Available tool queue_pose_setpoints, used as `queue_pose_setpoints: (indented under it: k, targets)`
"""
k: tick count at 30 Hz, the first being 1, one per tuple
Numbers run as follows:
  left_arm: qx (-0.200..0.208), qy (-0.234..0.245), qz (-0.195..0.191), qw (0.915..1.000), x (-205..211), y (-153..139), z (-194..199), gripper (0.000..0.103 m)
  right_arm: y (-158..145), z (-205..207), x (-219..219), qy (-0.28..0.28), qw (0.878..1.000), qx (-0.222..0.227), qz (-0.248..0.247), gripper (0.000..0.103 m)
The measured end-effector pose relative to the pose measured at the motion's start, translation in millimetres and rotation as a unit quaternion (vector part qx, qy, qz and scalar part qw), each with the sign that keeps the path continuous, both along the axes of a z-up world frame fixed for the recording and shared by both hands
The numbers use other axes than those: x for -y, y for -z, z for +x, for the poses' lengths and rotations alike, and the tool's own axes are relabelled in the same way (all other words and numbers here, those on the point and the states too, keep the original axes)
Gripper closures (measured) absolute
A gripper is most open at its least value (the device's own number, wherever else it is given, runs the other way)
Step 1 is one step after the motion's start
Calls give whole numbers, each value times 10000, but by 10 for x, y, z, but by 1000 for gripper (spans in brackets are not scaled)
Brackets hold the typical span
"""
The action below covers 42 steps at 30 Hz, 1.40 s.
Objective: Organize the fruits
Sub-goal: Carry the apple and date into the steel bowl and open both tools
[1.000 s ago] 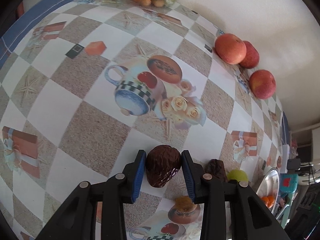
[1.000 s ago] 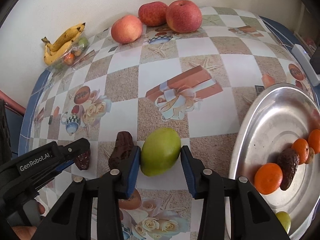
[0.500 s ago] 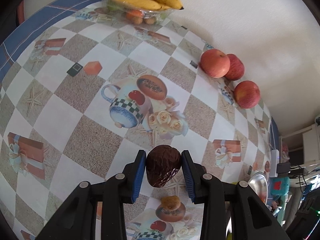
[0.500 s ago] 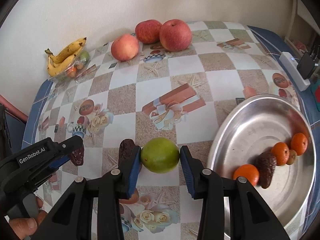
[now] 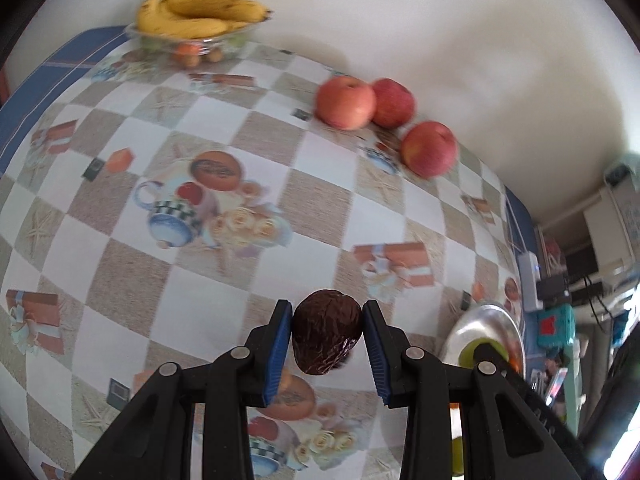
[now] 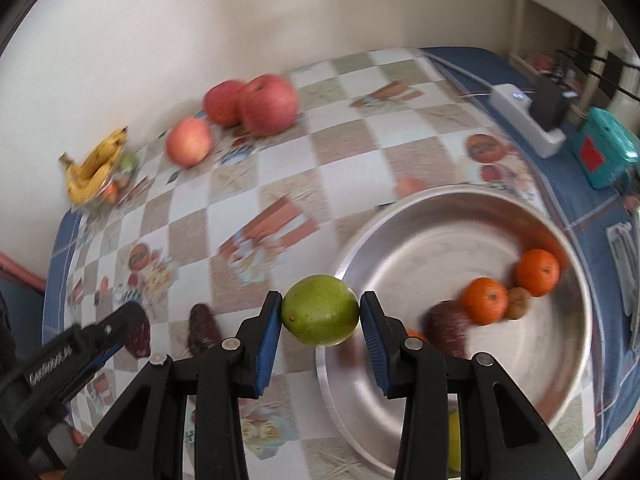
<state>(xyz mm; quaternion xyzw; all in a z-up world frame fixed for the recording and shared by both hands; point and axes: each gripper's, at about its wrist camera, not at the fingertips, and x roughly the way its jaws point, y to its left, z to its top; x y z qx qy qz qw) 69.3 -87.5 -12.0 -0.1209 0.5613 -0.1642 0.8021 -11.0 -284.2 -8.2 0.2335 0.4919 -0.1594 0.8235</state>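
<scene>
Left gripper (image 5: 326,338) has its jaws clamped on a dark wrinkled fruit (image 5: 326,334) above the desk (image 5: 120,264), right gripper (image 6: 320,316) grips a green fruit (image 6: 320,310) over the steel basin's (image 6: 420,364) near rim, with three apples (image 6: 256,106) far back by the wall.

Soft daylight, motion blur smearing both views, strong fisheye bending and dark corners.

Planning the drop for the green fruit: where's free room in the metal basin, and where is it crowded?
Free: the metal basin's left and middle floor, from the near-left rim across to the far rim. Crowded: the right side, where two oranges, a small brown fruit and a dark fruit cluster. The green fruit hangs over the left rim.
</scene>
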Motion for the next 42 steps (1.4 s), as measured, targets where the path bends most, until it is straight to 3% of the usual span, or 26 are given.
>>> queue_pose_setpoints:
  k: [4,9,21,34,42]
  targets:
    - [27,378,15,9993,236,-10,-103,65,26,-136,300,493,9987,-116,-116,61]
    - [-37,966,-5,9953,586,24,-284,65,97,-301,571,922,9956,-141,98,61]
    - [38,2060,161,9784,1196,108,-679,64,86,-274,538,829,9964,-109,155,61]
    - [43,2121,235,9769,1217,146,-679,61,73,-242,495,736,9971,-154,77,60]
    - [47,1942,268,9806,1127,123,-605,61,62,-247,503,755,9970,-157,60,60]
